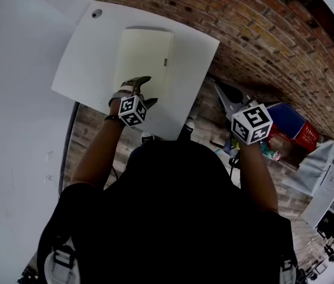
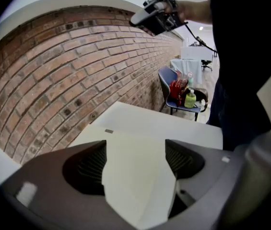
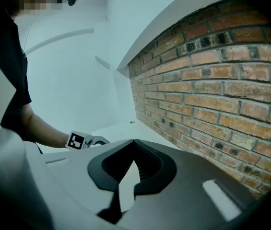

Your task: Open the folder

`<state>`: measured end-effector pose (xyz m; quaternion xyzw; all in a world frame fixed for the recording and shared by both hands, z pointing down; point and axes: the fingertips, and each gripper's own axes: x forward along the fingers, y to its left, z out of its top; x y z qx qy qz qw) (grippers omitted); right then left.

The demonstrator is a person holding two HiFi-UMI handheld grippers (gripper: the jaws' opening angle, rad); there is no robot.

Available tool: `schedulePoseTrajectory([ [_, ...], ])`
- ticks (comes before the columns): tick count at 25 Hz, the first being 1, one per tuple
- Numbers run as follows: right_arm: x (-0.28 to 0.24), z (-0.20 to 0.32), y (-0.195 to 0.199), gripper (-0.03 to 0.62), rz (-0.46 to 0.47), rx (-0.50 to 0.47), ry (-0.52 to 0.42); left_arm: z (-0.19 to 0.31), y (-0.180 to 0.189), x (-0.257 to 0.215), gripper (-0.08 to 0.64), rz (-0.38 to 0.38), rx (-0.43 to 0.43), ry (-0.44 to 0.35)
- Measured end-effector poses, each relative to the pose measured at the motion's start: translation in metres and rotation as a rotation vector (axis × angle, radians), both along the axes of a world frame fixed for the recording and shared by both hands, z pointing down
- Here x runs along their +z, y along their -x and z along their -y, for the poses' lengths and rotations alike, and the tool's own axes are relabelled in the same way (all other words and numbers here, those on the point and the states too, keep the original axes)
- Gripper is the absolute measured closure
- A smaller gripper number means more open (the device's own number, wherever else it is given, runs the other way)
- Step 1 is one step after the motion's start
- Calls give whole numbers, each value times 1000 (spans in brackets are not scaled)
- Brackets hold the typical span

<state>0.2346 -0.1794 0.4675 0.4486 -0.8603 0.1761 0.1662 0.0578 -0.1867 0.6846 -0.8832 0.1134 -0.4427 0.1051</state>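
Observation:
A cream folder (image 1: 146, 61) lies closed and flat on the white table (image 1: 90, 64), with a small clasp on its right edge. My left gripper (image 1: 139, 83) hangs over the folder's near edge, pointing down at it. In the left gripper view its jaws (image 2: 136, 145) stand wide open, and the folder (image 2: 135, 181) fills the gap between them with neither pad pressing on it. My right gripper (image 1: 222, 90) is held in the air off the table's right side, away from the folder. Its jaws (image 3: 135, 142) meet at the tips, with nothing held.
A brick wall (image 2: 53, 80) runs along the table's far side. Right of the table stands a blue chair (image 2: 173, 104) with a green bottle (image 2: 190, 99) and a red bag (image 2: 176, 87) on it. A cable hole (image 1: 97, 13) sits in the table's far corner.

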Motion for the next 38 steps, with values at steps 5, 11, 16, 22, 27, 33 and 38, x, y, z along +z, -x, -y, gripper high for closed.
schedulePoseTrajectory([
  [5,8,-1,-2,591,-1,4,17,-5,-5,16,199,21,47,-24],
  [11,12,-3,-4,591,-2,6,33,-4,-6,30,199,44,69,-63],
  [16,12,-4,-4,591,-11,3,35,-6,-10,42,199,46,83,-110],
  [22,14,-7,-12,591,-14,20,43,1,-6,52,199,59,27,-198],
  [27,17,-13,-9,591,-14,15,59,6,-6,51,201,49,-1,-225],
  [33,19,-14,-5,591,-12,9,61,11,-10,34,204,16,-29,-264],
  [38,18,-16,-2,591,-9,5,61,8,-10,26,265,-13,-36,-268],
])
